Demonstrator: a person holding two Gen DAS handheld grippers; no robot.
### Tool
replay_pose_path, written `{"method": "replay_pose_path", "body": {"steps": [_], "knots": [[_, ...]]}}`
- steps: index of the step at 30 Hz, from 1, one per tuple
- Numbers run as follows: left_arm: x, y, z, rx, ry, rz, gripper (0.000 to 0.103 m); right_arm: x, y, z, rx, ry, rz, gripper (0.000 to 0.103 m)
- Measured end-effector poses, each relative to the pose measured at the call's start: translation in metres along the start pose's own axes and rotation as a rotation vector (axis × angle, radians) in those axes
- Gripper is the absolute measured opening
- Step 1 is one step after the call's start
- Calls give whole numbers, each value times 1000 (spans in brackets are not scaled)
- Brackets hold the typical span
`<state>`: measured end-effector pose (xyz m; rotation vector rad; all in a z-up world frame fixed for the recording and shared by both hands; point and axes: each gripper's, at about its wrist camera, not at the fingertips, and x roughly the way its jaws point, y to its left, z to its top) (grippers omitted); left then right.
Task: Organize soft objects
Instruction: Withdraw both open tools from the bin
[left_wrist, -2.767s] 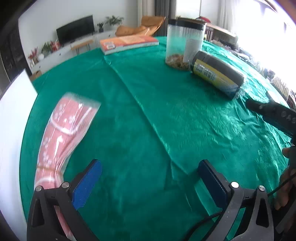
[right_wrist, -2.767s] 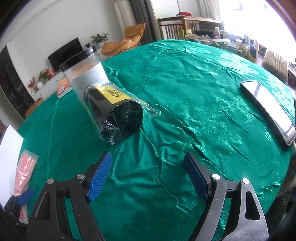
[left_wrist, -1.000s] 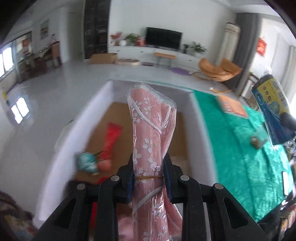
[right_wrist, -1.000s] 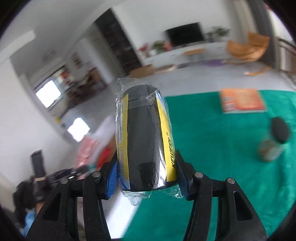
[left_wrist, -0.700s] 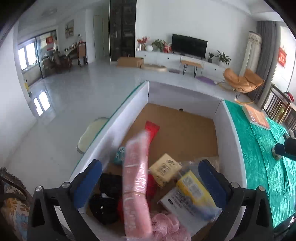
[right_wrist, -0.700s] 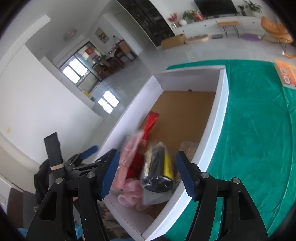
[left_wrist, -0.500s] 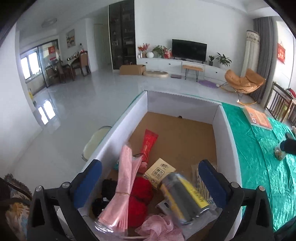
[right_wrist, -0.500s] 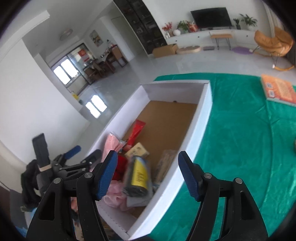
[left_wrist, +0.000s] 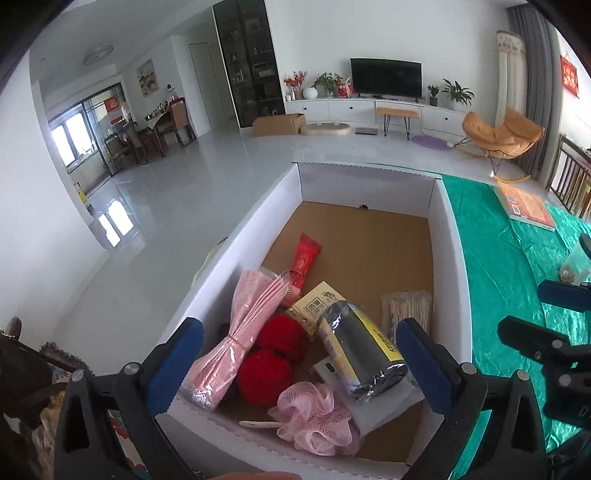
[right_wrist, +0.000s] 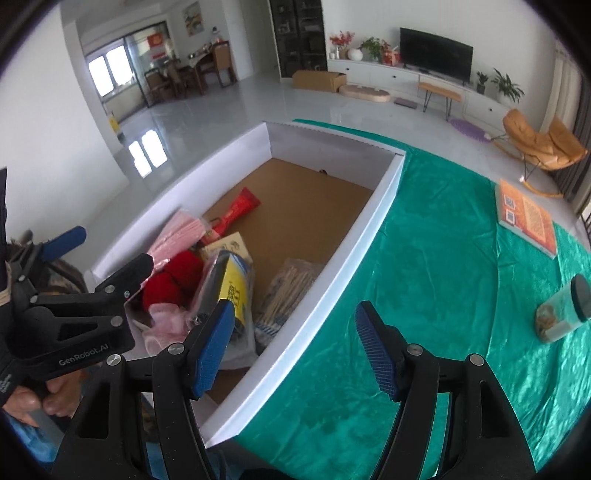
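A white cardboard box (left_wrist: 448, 236) stands at the table's edge. In it lie a pink wrapped cloth bundle (left_wrist: 236, 325), a black and yellow roll in plastic (left_wrist: 360, 345), red yarn balls (left_wrist: 266, 363) and a pink mesh puff (left_wrist: 314, 417). My left gripper (left_wrist: 299, 369) is open and empty above the box's near end. My right gripper (right_wrist: 295, 349) is open and empty above the box's right wall (right_wrist: 332, 291). The bundle (right_wrist: 181, 230) and the roll (right_wrist: 231, 284) also show in the right wrist view.
A red tube (left_wrist: 304, 258), a tan packet (left_wrist: 319, 302) and a pack of sticks (left_wrist: 406, 308) lie in the box. On the green tablecloth (right_wrist: 436, 266) are an orange book (right_wrist: 526, 216) and a clear jar (right_wrist: 563, 312). The far half of the box floor is bare.
Both grippers opened; the pink bundle and the black and yellow roll dropped into the box and settled there. Both grippers have since drawn back a little.
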<state>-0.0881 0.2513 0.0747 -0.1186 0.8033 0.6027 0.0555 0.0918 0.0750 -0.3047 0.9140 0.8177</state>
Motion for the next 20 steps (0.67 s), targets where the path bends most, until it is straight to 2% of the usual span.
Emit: {"method": "replay_pose_path", "body": {"steps": [8,16,20], "knots": [[-4,15,-1,-73,6,-43,103,3,19,-3,-70,14,-36,71],[-8,21,-2,-110,-6,-50,103,6,37,-8,-122,23,-39,71],[-15,20,-5,-116,-40,-54,103,3,39,-12,-128,11,-42,71]]}}
